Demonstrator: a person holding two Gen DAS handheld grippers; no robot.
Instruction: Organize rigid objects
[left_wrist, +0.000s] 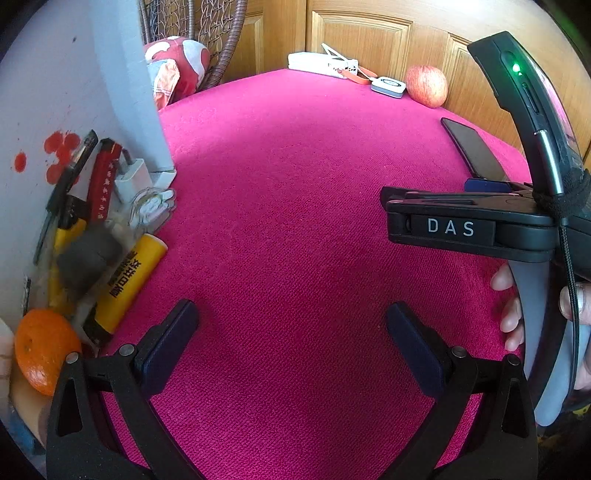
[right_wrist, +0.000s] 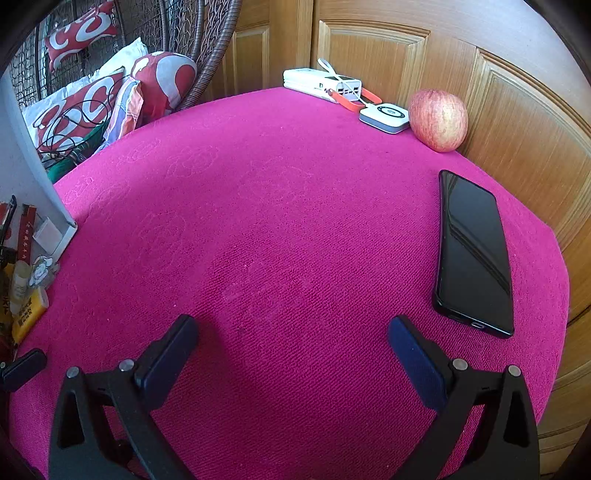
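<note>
- Rigid objects sit in two groups on the pink-covered bench (right_wrist: 277, 221): a loose row along its far right edge and a crowded heap at its left edge.
- Far edge, by the wooden door panels: a white power bank (right_wrist: 320, 85) with an orange strap, next to it a small white-and-grey square device (right_wrist: 385, 117), then a red apple (right_wrist: 438, 120) just beside that device.
- A black phone (right_wrist: 472, 251) lies flat, screen up, near the right edge, well apart from the apple.
- The left heap rests against a white box wall (left_wrist: 55, 110): a yellow tube (left_wrist: 129, 280) with black lettering, an orange (left_wrist: 44, 350), a white charger plug (left_wrist: 133, 177), a red slim pack (left_wrist: 105, 177), a clear keyring charm (left_wrist: 151, 206) and a dark grey block (left_wrist: 88, 258); several overlap and what lies beneath cannot be made out.
- The left claw (left_wrist: 291, 325) hangs over bare cloth with its jaws wide and nothing between them.
- The right claw (right_wrist: 291, 332) is likewise spread wide and empty, the phone just beyond its right finger.
- In the left wrist view, the right tool's body, marked DAS, shows at the right with a hand (left_wrist: 517, 314) gripping its handle.
</note>
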